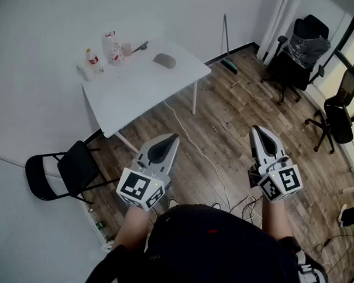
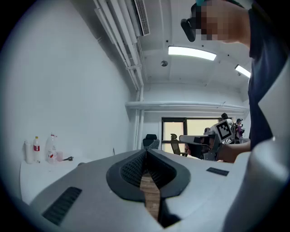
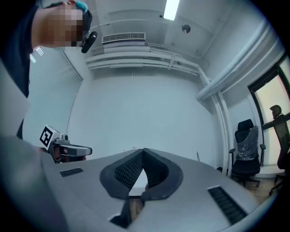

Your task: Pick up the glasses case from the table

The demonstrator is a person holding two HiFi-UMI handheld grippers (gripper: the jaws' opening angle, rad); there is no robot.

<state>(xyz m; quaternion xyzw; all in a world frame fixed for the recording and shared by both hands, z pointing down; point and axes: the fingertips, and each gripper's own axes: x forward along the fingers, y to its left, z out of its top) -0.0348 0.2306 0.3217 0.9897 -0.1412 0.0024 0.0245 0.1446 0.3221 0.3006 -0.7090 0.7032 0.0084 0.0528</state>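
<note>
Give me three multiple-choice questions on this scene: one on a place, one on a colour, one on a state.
1. Where is the glasses case? A. on the white table B. on the floor C. on an office chair
2. What colour is the folding chair? A. white B. black C. red
3. The right hand-held gripper is: A. wide open B. shut on the case C. shut, empty
Answers: 1 A, it lies on the tabletop; 2 B, seat and frame are black; 3 C, its jaws meet with nothing between.
</note>
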